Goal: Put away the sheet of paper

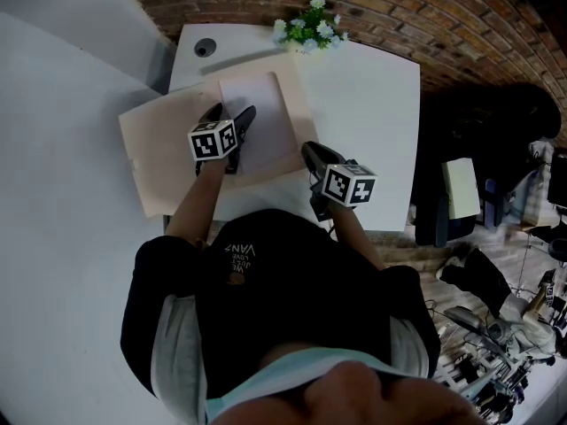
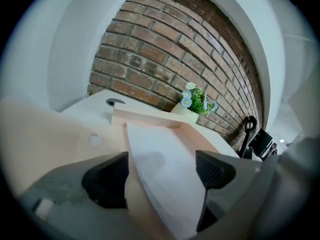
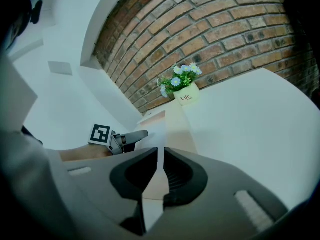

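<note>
My left gripper (image 1: 230, 113) has its jaws spread wide, and in the left gripper view (image 2: 160, 171) the sheet of paper (image 2: 162, 156) runs up between the two dark pads (image 2: 107, 176) without either pad closing on it. I cannot tell whether the pads rest on the folder or sit just above it.

The right gripper (image 1: 310, 155) is at the near right corner of the sheet. In the right gripper view (image 3: 161, 156) its jaws are drawn almost fully together with only a thin white edge between them, which I read as the paper pinched edge-on.

From the head view, the sheet of paper (image 1: 261, 118) lies on the right half of an opened beige folder (image 1: 164, 162). The folder is spread across the white surface (image 1: 372, 104), its left flap reaching past the surface's left edge. In the left gripper view the sheet's near end rises off the folder (image 2: 60, 134). A small pot of flowers (image 1: 310, 27) stands at the far edge by the brick wall, well apart from both grippers.
</note>
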`<state>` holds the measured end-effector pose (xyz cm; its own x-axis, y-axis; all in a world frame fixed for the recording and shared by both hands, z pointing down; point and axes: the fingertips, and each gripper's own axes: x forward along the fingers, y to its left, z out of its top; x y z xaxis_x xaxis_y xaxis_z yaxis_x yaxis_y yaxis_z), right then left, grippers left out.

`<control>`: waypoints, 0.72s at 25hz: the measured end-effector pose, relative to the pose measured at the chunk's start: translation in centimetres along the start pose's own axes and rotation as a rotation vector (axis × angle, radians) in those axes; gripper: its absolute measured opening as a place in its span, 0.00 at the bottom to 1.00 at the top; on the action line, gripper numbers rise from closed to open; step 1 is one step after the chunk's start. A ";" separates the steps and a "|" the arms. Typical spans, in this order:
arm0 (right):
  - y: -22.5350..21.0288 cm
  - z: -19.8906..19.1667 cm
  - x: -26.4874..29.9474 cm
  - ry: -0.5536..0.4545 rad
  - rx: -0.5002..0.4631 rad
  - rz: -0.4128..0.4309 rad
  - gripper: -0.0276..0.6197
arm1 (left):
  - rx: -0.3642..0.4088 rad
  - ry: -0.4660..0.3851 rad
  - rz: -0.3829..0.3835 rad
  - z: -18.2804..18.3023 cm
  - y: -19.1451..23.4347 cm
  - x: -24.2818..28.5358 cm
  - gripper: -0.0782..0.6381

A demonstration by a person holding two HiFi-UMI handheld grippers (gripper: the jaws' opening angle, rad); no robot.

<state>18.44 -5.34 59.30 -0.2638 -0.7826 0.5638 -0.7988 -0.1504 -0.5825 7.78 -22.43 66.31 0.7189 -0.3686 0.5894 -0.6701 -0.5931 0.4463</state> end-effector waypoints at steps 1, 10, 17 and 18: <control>0.0 0.0 0.0 0.000 -0.001 0.001 0.10 | -0.001 -0.001 -0.002 0.0 0.0 0.0 0.69; 0.3 0.1 -0.1 -0.008 -0.015 0.001 0.10 | 0.002 -0.021 -0.023 0.5 0.0 -0.7 0.69; 1.0 0.1 0.0 -0.020 -0.028 0.005 0.10 | 0.003 -0.051 -0.034 1.1 0.2 -1.6 0.69; 1.1 0.1 0.1 -0.022 -0.029 0.005 0.10 | 0.002 -0.052 -0.037 1.1 0.2 -1.7 0.69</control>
<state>17.56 -5.61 58.60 -0.2563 -0.7968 0.5472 -0.8131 -0.1285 -0.5678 6.60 -22.70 64.67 0.7521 -0.3826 0.5366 -0.6421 -0.6089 0.4657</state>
